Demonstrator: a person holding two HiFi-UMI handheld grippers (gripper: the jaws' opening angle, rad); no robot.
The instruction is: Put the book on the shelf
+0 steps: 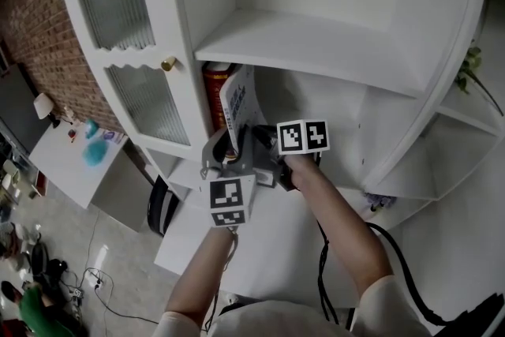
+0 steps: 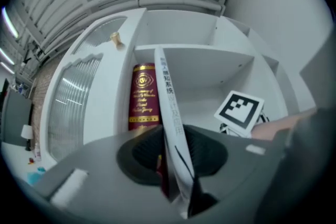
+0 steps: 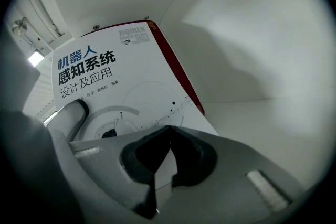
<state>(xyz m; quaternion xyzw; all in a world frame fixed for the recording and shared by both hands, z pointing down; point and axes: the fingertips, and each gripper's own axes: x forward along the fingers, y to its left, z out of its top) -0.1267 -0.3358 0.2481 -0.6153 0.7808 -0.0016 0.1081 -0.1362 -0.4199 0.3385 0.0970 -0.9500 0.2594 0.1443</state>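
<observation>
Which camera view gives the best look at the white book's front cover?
The right gripper view: the white book turns its front cover, title and all, to the camera. The left gripper view shows only its spine, edge-on; the head view shows it small and tilted.

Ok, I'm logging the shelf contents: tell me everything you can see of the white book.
The white book is a thin paperback: glossy white cover, dark Chinese title, a faint circular drawing. It stands nearly upright in the cabinet beside a red book, its spine edge held between the jaws of the left gripper.
</observation>
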